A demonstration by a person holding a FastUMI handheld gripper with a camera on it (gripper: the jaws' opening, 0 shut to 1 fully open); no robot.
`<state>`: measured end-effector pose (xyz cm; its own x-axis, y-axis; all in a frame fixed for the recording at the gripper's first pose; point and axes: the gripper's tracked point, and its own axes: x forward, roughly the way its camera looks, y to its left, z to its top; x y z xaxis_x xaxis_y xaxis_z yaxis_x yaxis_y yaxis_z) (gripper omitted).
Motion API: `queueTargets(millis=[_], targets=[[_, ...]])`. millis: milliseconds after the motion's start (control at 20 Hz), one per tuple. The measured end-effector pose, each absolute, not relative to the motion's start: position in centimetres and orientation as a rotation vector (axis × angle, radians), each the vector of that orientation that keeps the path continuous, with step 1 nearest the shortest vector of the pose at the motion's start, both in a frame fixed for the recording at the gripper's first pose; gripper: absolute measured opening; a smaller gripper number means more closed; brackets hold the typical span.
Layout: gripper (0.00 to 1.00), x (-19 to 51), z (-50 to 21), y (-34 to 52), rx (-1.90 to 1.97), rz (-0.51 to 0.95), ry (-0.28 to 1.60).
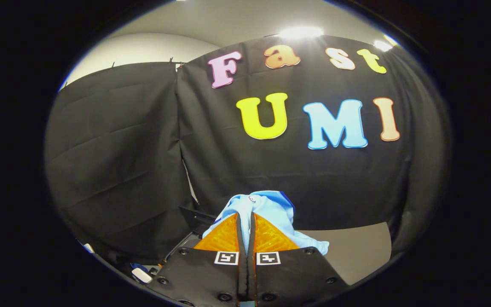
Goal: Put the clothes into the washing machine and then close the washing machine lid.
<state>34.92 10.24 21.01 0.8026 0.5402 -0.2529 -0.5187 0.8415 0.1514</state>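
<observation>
Light-blue cloth, one garment (267,209): bunched and crumpled, with a darker blue edge showing on its far side. It is pinched at the tips of the tool (246,219) and stands up just ahead of them, a fold trailing down past the right finger. It is held up in the air, against the booth wall.

Tool: two fingers (224,236) pressed together on the cloth, only a thin dark seam left between them; a small square marker sits on the base of each finger.

Booth wall (117,162): black cloth, creased, hung in two panels that meet at a seam left of the garment.

Pale flat surface (356,247): low, beyond the right finger, under the wall.

Small white object (141,275): low, left of the tool, too small to identify.

Ceiling lights (301,32): bright, above the wall.
</observation>
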Motion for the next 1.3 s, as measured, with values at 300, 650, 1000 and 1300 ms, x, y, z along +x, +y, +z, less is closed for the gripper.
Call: queueTargets(millis=[300,650,1000,1300], targets=[[0.01,33.2,22.6,16.7,0.094,0.695,0.290],[0.01,31.7,23.1,23.4,0.095,0.783,0.295],[0.01,31.4,21.5,28.5,0.103,0.775,0.309],[0.01,32.0,17.8,31.2,0.108,0.737,0.352]])
